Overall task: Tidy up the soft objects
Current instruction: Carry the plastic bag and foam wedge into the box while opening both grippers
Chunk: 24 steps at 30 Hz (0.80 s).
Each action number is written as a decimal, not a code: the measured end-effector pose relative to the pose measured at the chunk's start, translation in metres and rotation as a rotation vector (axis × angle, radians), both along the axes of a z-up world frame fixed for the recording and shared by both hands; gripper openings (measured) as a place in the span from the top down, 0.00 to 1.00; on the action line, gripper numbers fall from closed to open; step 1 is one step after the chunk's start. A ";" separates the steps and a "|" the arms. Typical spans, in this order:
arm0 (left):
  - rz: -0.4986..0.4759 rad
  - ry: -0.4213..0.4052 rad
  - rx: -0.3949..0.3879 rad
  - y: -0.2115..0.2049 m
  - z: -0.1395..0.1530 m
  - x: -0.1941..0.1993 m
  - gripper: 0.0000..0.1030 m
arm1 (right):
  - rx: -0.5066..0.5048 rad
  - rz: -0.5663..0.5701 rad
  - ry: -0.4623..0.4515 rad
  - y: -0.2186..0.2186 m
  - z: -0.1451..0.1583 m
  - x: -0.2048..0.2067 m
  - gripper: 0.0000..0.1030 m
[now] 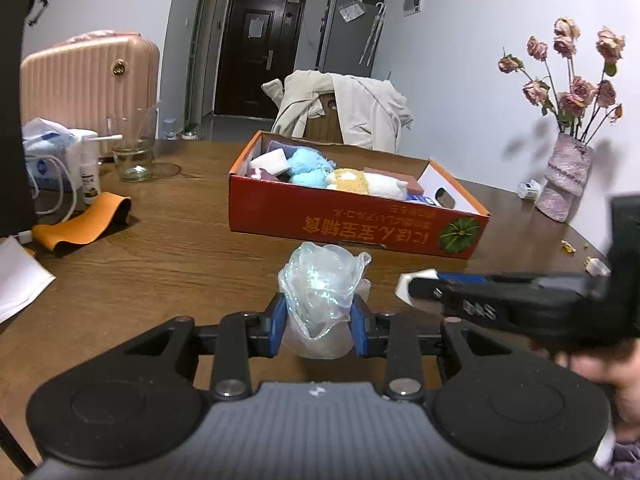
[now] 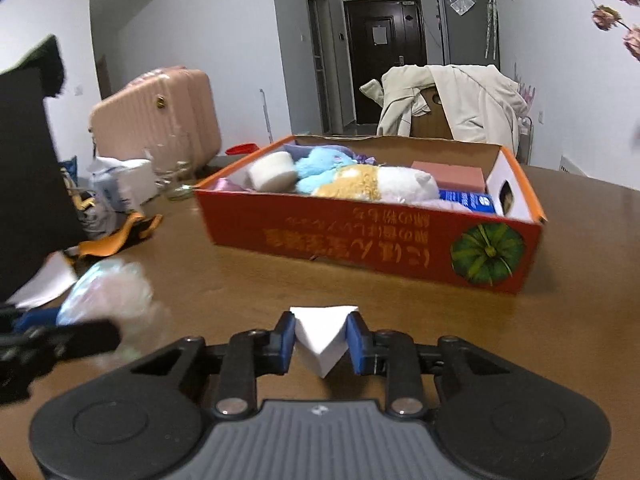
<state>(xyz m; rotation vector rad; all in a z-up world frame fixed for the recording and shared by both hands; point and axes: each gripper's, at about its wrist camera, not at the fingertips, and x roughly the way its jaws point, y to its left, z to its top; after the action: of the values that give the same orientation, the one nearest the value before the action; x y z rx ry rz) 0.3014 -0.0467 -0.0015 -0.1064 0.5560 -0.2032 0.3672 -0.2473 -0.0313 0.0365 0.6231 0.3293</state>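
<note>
Two grippers, both full: my left gripper clamps a crumpled clear plastic bag, my right gripper pinches a white foam block, both above the brown wooden table near the red cardboard box.

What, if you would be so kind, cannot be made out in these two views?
- Left wrist view: the plastic bag's contents; its crinkled film hides them.
- Right wrist view: the same bag is motion-blurred.
- Both views: the orange box's bottom, buried under soft toys.
- Right wrist view: the white block's underside, below the right gripper.
</note>
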 end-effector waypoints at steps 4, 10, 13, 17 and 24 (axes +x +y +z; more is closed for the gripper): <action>-0.012 -0.027 0.010 -0.002 0.010 -0.030 0.68 | 0.017 -0.007 -0.030 -0.010 0.013 -0.051 0.74; -0.028 -0.063 0.015 -0.008 0.020 -0.057 0.68 | 0.022 0.006 -0.097 -0.018 0.036 -0.099 0.74; -0.034 -0.069 0.016 -0.011 0.022 -0.059 0.68 | 0.015 0.006 -0.121 -0.019 0.045 -0.102 0.74; -0.037 -0.084 0.019 -0.012 0.027 -0.050 0.68 | 0.031 0.004 -0.142 -0.022 0.054 -0.091 0.74; -0.039 -0.065 -0.033 -0.001 0.039 0.037 0.68 | 0.044 0.013 -0.195 -0.032 0.088 -0.020 0.73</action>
<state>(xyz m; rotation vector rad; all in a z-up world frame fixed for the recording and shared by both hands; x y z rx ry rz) 0.3384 -0.0478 0.0377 -0.1206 0.4903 -0.2526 0.3476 -0.2790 0.0569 0.0425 0.4230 0.3542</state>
